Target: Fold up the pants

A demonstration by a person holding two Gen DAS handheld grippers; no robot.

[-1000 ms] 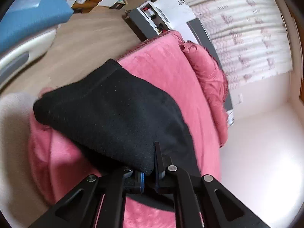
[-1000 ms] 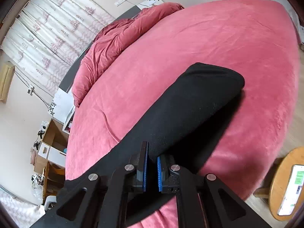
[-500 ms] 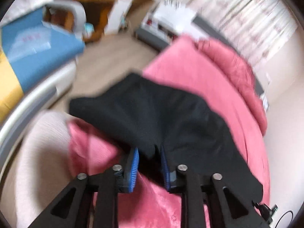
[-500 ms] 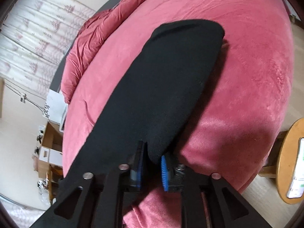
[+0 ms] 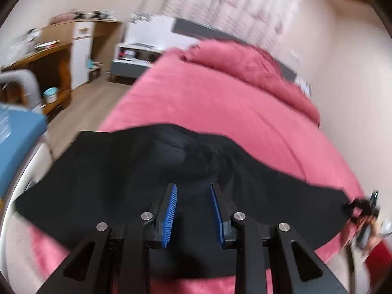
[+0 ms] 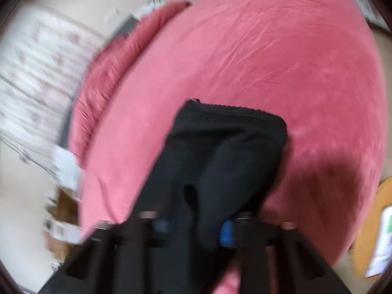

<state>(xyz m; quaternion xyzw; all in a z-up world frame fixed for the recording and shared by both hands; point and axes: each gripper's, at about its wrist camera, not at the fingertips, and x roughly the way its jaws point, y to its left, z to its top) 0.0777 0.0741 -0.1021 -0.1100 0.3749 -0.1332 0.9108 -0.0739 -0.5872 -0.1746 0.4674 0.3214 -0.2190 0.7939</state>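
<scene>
One pink bed fills my view, curtains beyond. Black pants lie crosswise along its near edge. Left gripper jaws opening, apart over cloth; right gripper closing, pants between, grip unclear

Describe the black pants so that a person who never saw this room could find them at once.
Start from the big bed with the pink-red bedspread. Near its closer edge lies a long black garment, the black pants, spread flat across the cover. It is the only dark cloth on the bed; the bunched fabric near the headboard is pink-red like the bedspread.
</scene>
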